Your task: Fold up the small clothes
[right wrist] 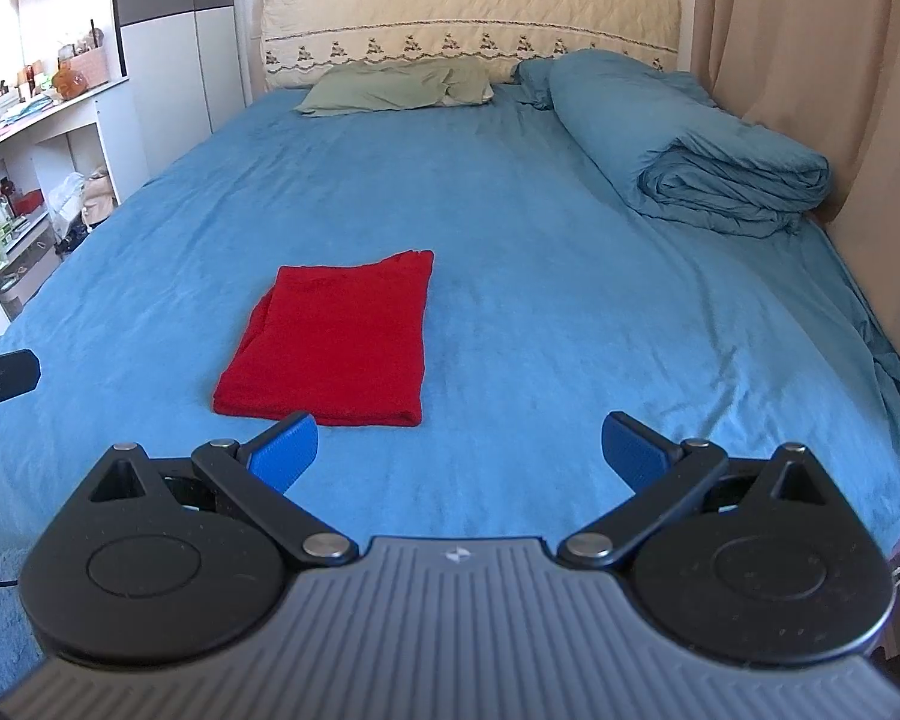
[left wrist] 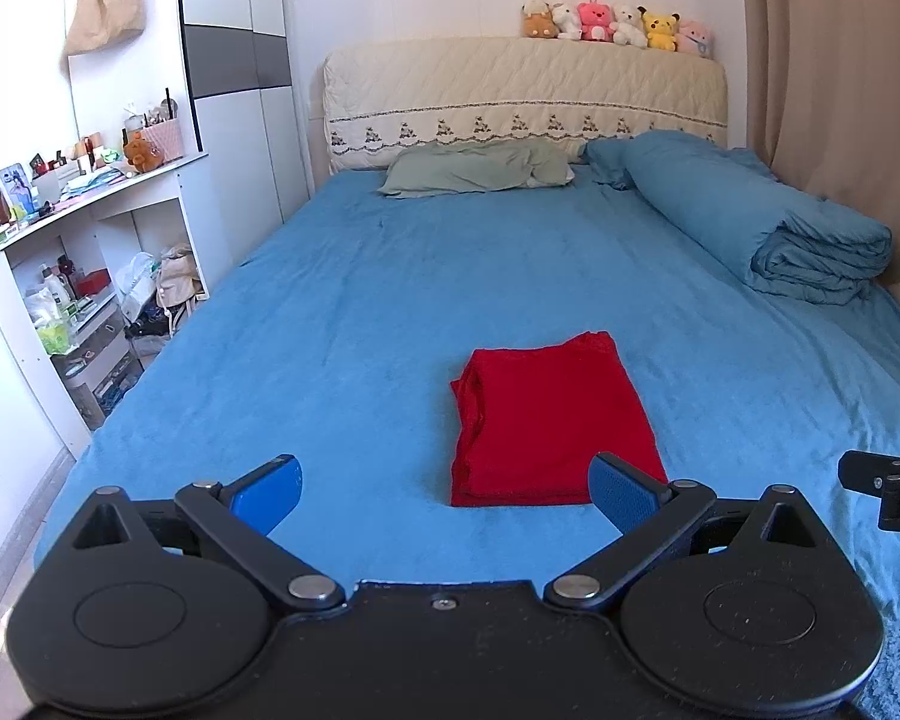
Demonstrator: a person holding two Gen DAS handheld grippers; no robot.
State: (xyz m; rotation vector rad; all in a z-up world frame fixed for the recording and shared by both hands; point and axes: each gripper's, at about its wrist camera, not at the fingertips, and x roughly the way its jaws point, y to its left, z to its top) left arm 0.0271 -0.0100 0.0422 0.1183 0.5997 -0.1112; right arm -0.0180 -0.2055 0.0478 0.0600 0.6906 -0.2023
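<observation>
Nearest the cameras, both pairs of tongs hang released over the foot end of the bed, blue pads spread wide and gripping nothing: the left tongs [left wrist: 447, 495] and the right tongs [right wrist: 459, 450]. Just beyond them lies the red garment [left wrist: 546, 420], already folded into a neat rectangle and resting flat on the blue bedsheet [left wrist: 342, 312], apart from both tools. From the left tongs it sits ahead and slightly to the right, its near edge showing just between the pads; from the right tongs it lies ahead and to the left, its near edge passing behind the left pad [right wrist: 285, 447]. The long axis of the rectangle runs away from the tongs toward the headboard, with a loose layered edge along its left side. By this reading the left tongs are the nearer and better lined up, so any further fold or tidy would likely start there, taking the near short edge and carrying it forward along that axis. The fold looks close to finished. Farther up the bed, a rolled blue duvet [left wrist: 768, 222] lies along the right side by the curtain, a green pillow [left wrist: 480, 168] rests against the quilted headboard [left wrist: 522, 90], and a row of plush toys [left wrist: 618, 24] sits on top.
</observation>
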